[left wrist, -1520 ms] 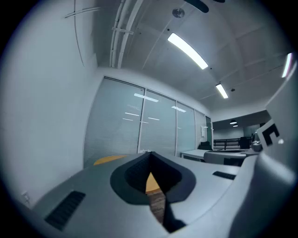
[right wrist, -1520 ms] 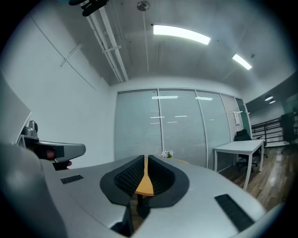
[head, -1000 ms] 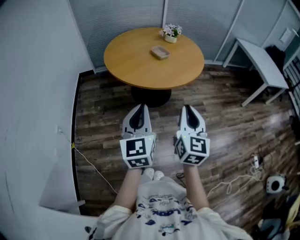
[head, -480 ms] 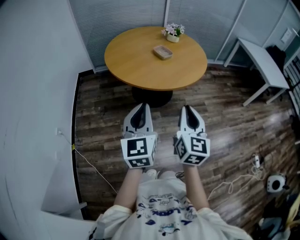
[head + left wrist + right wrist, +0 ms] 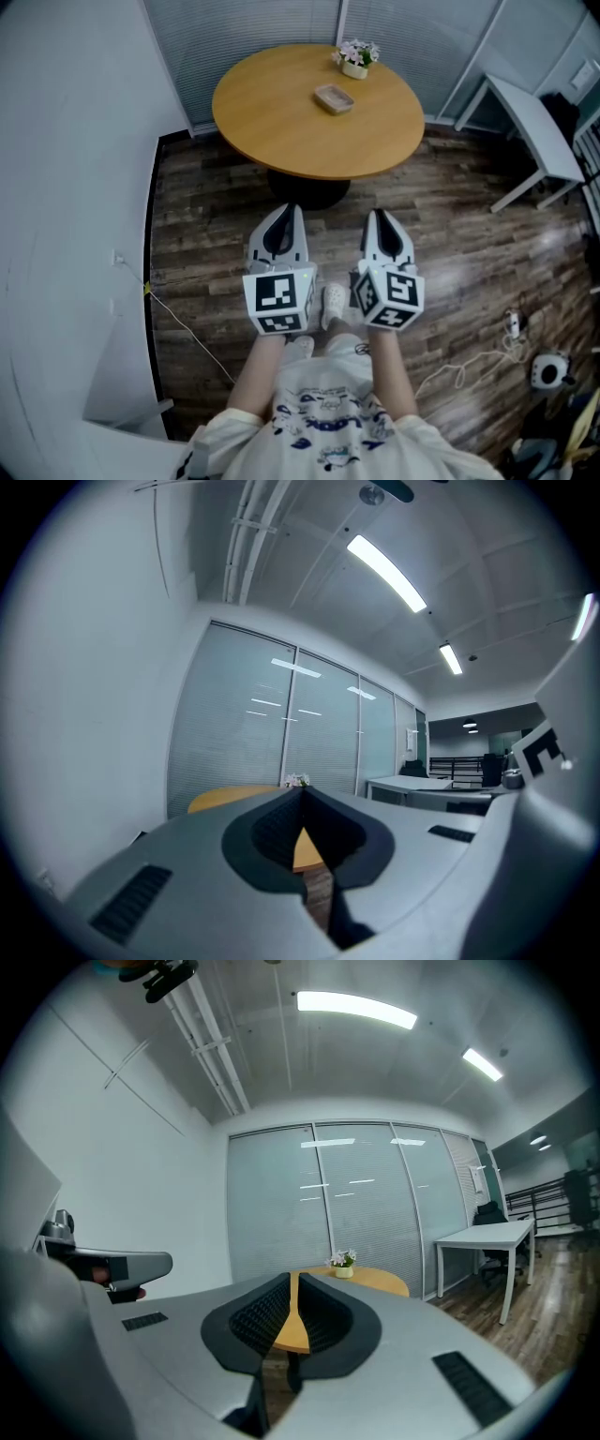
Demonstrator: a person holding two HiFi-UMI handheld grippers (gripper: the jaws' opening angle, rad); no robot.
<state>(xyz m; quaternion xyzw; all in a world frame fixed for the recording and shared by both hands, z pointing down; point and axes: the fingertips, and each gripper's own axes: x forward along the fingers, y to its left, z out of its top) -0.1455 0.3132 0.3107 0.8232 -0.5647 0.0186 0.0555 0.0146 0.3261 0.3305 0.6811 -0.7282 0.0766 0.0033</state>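
Observation:
Both grippers are held side by side over the wood floor, pointing at a round wooden table [image 5: 281, 122]. My left gripper [image 5: 286, 208] is shut with nothing in it, its tips close to the table's near edge. My right gripper [image 5: 377, 215] is shut and empty too. On the table stand a small flower pot [image 5: 356, 58] and a shallow dish [image 5: 334, 97]. In the left gripper view the left gripper [image 5: 302, 789] frames the table [image 5: 220, 801] and flowers [image 5: 297, 780]. The right gripper [image 5: 293, 1277] looks at the table [image 5: 375, 1282] and flower pot [image 5: 343, 1262].
A white wall [image 5: 66, 187] runs along the left and glass partitions with blinds [image 5: 244, 28] stand behind the table. A white desk [image 5: 530, 122] is at the right. Cables [image 5: 469, 361] and a round device [image 5: 547, 370] lie on the floor at lower right. A shoe [image 5: 333, 302] shows between the grippers.
The person has stepped towards the table: it looks nearer in all views and a foot has come forward between the grippers. Both grippers stay shut.

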